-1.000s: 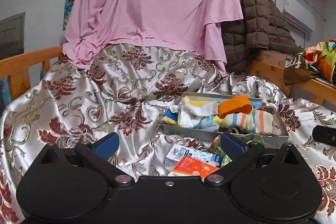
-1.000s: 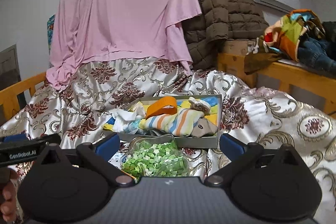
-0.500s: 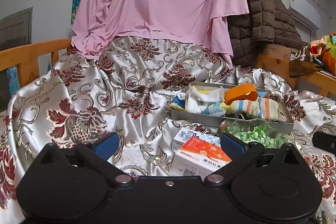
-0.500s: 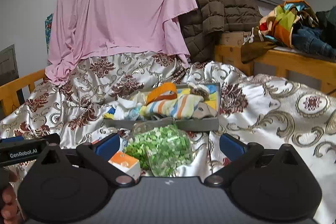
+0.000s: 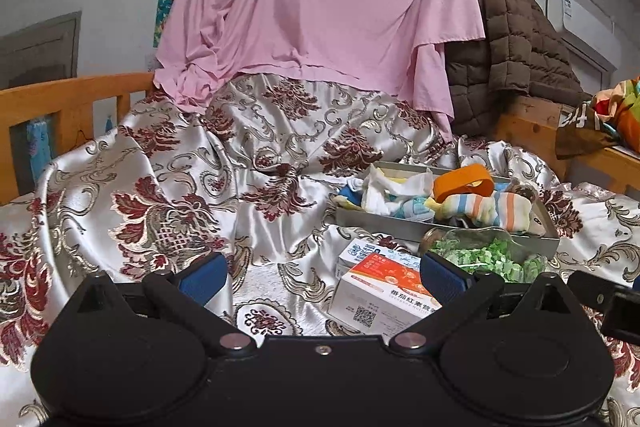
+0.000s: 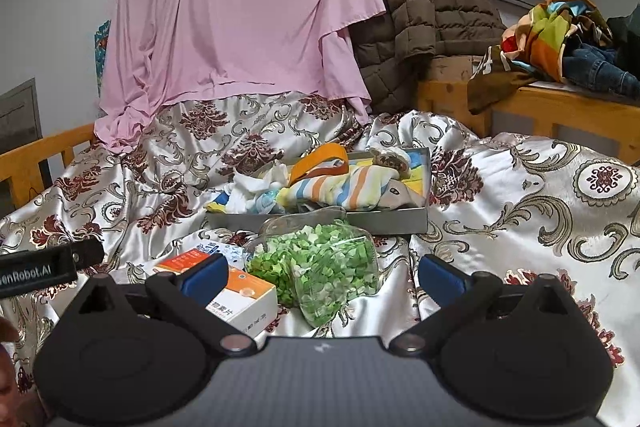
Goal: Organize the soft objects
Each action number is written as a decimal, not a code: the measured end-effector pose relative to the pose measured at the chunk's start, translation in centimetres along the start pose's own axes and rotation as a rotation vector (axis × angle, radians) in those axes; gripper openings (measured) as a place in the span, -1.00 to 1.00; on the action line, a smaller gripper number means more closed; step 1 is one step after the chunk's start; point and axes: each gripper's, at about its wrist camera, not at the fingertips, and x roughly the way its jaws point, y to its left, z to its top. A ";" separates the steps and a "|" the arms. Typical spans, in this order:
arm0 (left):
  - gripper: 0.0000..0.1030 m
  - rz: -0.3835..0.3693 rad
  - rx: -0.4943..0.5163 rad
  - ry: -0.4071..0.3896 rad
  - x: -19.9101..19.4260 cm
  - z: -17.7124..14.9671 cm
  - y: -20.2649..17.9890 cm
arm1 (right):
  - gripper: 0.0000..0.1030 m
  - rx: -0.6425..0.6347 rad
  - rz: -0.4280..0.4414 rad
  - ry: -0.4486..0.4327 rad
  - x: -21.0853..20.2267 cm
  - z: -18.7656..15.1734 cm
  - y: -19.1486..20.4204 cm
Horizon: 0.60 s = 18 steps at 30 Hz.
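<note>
Blue-padded, each hand-held gripper, left and right, gapes wide, holding nothing above the satin bedspread.

Pink sheet, brown quilted coat

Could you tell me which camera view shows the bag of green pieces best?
The right wrist view: the bag lies whole between the open fingers. In the left wrist view, the bag is partly hidden behind a finger.

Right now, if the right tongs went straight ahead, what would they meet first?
Probably the clear bag of green pieces, lying between the open right tongs; the grey tray of socks sits behind it. Depth is uncertain.
</note>
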 end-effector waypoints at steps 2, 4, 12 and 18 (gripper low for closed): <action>0.98 0.000 -0.020 -0.007 -0.2 -0.2 0.2 | 1.00 -0.011 -0.004 -0.012 -0.1 0.0 0.2; 0.98 0.004 -0.039 -0.002 -0.2 -0.3 0.4 | 1.00 -0.014 -0.006 -0.014 -0.1 -0.1 0.1; 0.98 0.006 -0.059 0.021 0.1 -0.9 0.6 | 1.00 -0.018 -0.009 -0.007 0.2 -0.3 0.2; 0.98 0.005 -0.048 0.037 0.3 -1.4 0.5 | 1.00 -0.019 -0.008 0.002 0.3 -0.5 0.2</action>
